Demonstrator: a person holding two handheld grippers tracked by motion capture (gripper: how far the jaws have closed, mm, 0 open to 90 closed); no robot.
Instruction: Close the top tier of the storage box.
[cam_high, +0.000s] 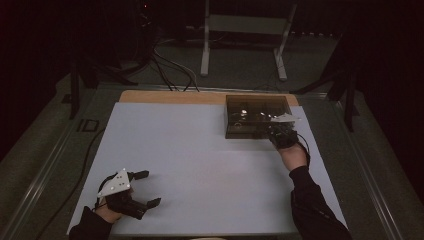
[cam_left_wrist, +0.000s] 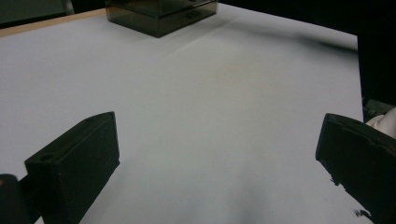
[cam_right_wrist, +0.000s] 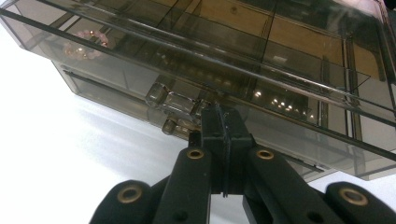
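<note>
The smoky clear organizer box (cam_high: 256, 116) sits at the far right of the white tabletop (cam_high: 200, 165). Your right gripper (cam_right_wrist: 223, 135) meets its front face by a small clear knob (cam_right_wrist: 175, 103), jaws pressed fully together; whether they pinch anything is hard to tell. Pull off-line and the light box may slide or tip, rattling the pink bead bracelet (cam_right_wrist: 86, 44) inside. Your left gripper (cam_high: 145, 189) rests near the front left, jaws wide apart and empty. Beyond lie grey floor, cables (cam_high: 170, 70) and a metal stand (cam_high: 245, 35) in a dark room.
</note>
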